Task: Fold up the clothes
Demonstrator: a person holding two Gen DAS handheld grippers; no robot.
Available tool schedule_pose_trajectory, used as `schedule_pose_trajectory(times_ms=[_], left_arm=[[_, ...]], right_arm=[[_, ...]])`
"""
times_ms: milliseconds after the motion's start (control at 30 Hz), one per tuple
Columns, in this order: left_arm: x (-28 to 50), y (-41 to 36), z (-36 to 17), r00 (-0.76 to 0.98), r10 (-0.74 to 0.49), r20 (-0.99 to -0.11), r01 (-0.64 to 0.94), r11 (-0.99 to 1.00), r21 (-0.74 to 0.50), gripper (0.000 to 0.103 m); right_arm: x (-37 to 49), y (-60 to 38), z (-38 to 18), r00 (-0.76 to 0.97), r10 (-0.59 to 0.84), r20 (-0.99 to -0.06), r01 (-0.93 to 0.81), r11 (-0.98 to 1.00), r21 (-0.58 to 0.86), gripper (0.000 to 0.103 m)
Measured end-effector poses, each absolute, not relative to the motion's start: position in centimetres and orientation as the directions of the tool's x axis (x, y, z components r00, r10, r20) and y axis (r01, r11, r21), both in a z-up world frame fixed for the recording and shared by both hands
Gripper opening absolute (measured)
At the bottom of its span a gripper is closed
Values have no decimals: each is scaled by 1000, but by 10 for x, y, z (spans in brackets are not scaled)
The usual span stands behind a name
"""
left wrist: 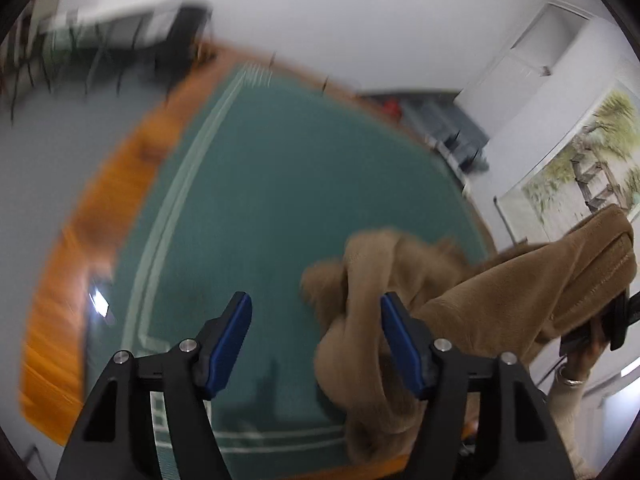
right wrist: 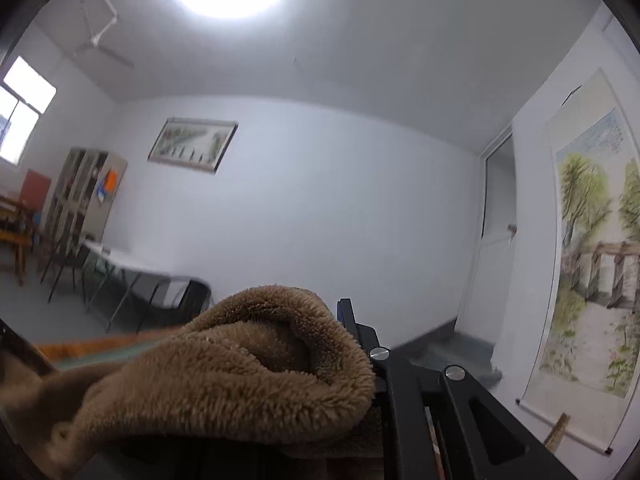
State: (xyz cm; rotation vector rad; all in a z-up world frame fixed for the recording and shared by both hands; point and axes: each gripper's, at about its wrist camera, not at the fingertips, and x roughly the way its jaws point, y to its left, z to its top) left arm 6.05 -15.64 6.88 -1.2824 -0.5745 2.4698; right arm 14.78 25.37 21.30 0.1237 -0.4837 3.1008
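Tan fleece makes up the task's one visible thing, a fuzzy brown garment (left wrist: 400,280) that hangs bunched and twisted in the air above the counter rather than lying flat; in the left wrist view the left tongs (left wrist: 316,344), black arms with blue pads, stand wide apart with nothing between the pads, though a rope-like fold of the garment drapes past the outside and front of the right-hand pad; below them lies a teal green mat with pale stripes (left wrist: 260,184) spread over an orange wooden counter (left wrist: 120,184), and no cloth rests on the bare part of the mat that shows; at the right edge the garment rises toward a person's hand (left wrist: 576,364) wearing a ring, which grips the other tool; the picture is smeared with motion blur, so finer detail is lost; in the right wrist view the right tongs (right wrist: 344,344) point up across the room toward a white wall, and a thick roll of the fleece covers the left finger entirely, so whether they are clamped on the cloth or merely carrying it draped I cannot tell; as for progress, no neat crease or squared stack shows anywhere; the garment is a lifted, crumpled mass, so I judge that the laying out and folding remain.
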Motion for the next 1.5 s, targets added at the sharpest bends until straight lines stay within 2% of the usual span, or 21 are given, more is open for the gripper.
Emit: schedule_pose_trajectory(times_ms=[100, 167, 267, 333, 400, 567, 733, 967, 1167, 1333, 1433, 1500], left_arm=[[59, -167, 22, -483, 471, -738, -32, -852, -523, 72], [65, -179, 17, -514, 420, -748, 11, -868, -496, 73], [82, -170, 32, -581, 350, -735, -62, -919, -389, 73], [102, -138, 42, -609, 353, -710, -193, -935, -299, 74], [122, -106, 53, -634, 361, -684, -316, -928, -198, 80], [168, -32, 73, -665, 403, -629, -560, -826, 63, 84], [174, 24, 53, -695, 355, -625, -599, -767, 230, 85], [136, 35, 50, -658, 437, -613, -570, -821, 26, 85], [133, 41, 50, -643, 462, -610, -588, -809, 7, 83], [140, 57, 45, -692, 399, -602, -565, -818, 108, 84], [130, 61, 44, -701, 391, -596, -533, -843, 74, 83], [121, 53, 48, -701, 402, -589, -508, -861, 16, 73]], right_arm=[[153, 288, 200, -1000, 13, 16, -17, -963, -270, 14], [158, 311, 192, -999, 28, -23, -21, -969, -245, 14], [163, 324, 186, -998, 34, -50, -22, -973, -230, 15], [164, 318, 187, -999, 29, -46, -17, -971, -239, 14], [165, 310, 189, -999, 19, -41, -9, -970, -244, 15], [154, 302, 204, -1000, -1, -29, 8, -971, -238, 15], [159, 299, 229, -1000, -25, 19, 20, -975, -222, 15], [178, 295, 249, -995, -34, 89, 12, -972, -236, 15], [185, 299, 253, -993, -36, 111, 11, -976, -219, 15], [187, 301, 255, -992, -46, 116, 23, -980, -198, 15], [188, 303, 256, -992, -52, 119, 30, -982, -185, 15], [193, 300, 257, -990, -56, 130, 30, -981, -193, 15]])
